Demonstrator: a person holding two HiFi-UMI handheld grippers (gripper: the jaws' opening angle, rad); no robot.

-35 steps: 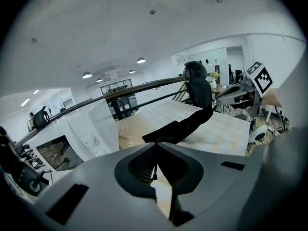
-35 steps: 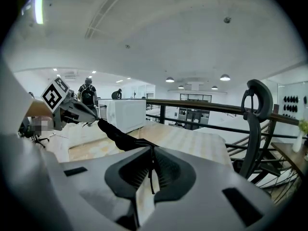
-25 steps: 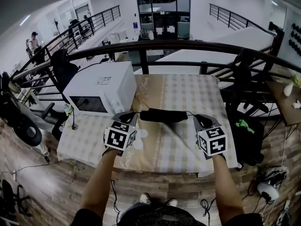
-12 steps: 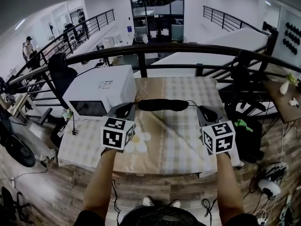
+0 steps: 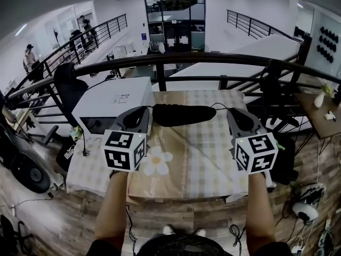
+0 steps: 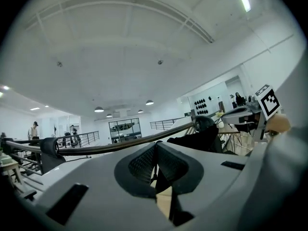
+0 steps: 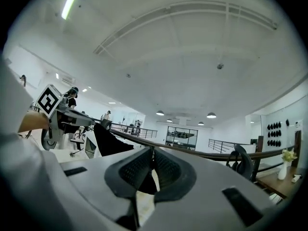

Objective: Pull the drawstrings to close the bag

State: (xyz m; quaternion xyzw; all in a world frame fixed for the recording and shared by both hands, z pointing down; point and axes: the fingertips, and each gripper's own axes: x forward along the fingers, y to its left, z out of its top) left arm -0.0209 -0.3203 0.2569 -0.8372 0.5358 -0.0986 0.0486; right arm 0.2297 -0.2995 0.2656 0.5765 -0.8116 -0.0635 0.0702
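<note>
The bag (image 5: 184, 114) hangs as a long dark bundle in the upper middle of the head view. It is clear of the table (image 5: 208, 159) and strung between the left tool (image 5: 144, 112) and the right tool (image 5: 233, 114). A thin drawstring (image 5: 218, 106) runs from its right end into the right tool. Both tools have their jaws together, each clamped on a cord.

The bag's whole weight seems to hang on those two thin cords, so the main risk is a cord sliding out from between the pads (image 6: 141, 164). That end would then drop toward the table. An uneven pull could drag the bag to one side and leave the mouth only half gathered, and a sharp tug might set it swinging.

The head view alone shows the whole bag and how level the two tools sit, but not the pinch itself. The left gripper view shows a dark thread caught where the jaws meet. The right gripper view shows the same, less clearly. Each also catches the other tool's marker cube (image 6: 266, 101) at its edge.
</note>
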